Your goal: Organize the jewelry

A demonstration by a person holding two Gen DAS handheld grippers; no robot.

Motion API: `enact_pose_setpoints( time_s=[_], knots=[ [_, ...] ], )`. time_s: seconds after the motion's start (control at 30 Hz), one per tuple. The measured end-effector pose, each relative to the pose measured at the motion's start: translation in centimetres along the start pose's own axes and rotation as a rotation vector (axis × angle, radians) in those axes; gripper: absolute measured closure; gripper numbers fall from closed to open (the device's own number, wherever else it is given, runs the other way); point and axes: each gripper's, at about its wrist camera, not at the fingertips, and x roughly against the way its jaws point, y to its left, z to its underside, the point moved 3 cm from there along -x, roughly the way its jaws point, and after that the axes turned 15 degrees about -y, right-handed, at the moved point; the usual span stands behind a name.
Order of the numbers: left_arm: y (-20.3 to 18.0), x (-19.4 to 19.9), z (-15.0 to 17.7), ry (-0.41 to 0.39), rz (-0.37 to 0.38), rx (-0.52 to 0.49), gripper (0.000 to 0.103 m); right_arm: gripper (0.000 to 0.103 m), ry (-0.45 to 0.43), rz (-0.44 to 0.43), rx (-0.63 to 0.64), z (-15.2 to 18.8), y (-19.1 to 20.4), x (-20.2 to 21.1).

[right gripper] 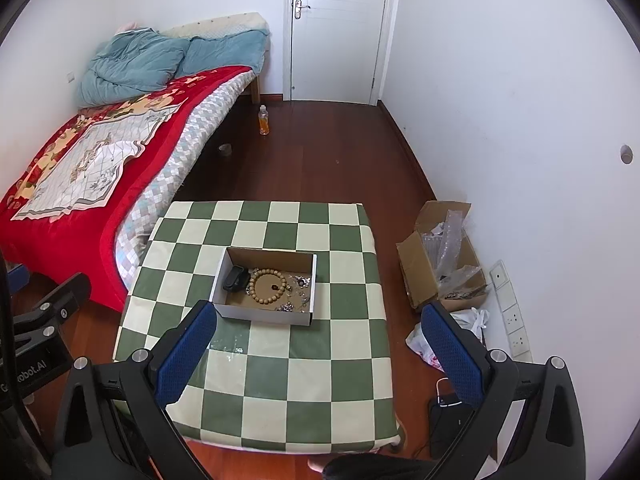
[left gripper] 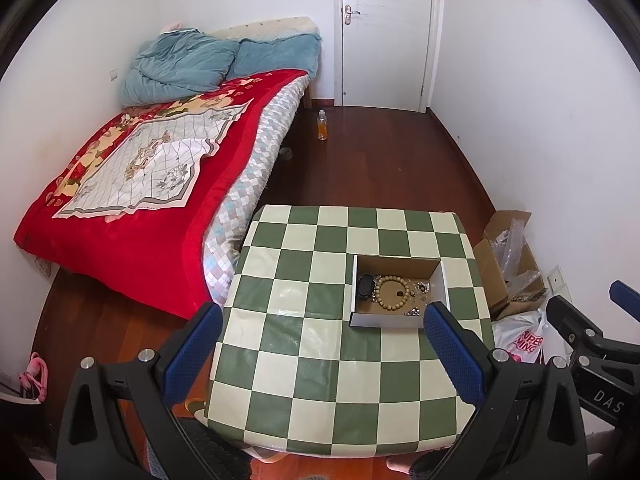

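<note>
A shallow cardboard box (left gripper: 394, 322) (right gripper: 260, 316) sits on the green-and-cream checked table (left gripper: 320, 360) (right gripper: 280, 380). Inside lie a wooden bead bracelet (left gripper: 394, 293) (right gripper: 268, 285), a black wristband (left gripper: 365, 286) (right gripper: 235, 278) and small silver pieces (left gripper: 422, 290) (right gripper: 300, 282). My left gripper (left gripper: 320, 344) is open and empty, held above the table short of the box. My right gripper (right gripper: 320, 340) is open and empty, also short of the box. The right gripper shows at the right edge of the left wrist view (left gripper: 592, 332).
A bed with a red blanket (left gripper: 132, 184) (right gripper: 72, 168) stands left of the table. An open carton of plastic wrap (left gripper: 508, 264) (right gripper: 440, 256) and a plastic bag (left gripper: 524, 340) lie on the floor to the right. A bottle (left gripper: 322, 125) (right gripper: 263, 120) stands near the door.
</note>
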Motion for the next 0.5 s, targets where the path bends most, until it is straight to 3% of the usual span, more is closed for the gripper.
enact_pose_setpoints(
  time_s=[0.5],
  knots=[
    [0.01, 0.18, -0.19, -0.006, -0.003, -0.001, 0.001, 0.000, 0.007, -0.005, 0.004, 0.17, 0.28, 0.15]
  ],
)
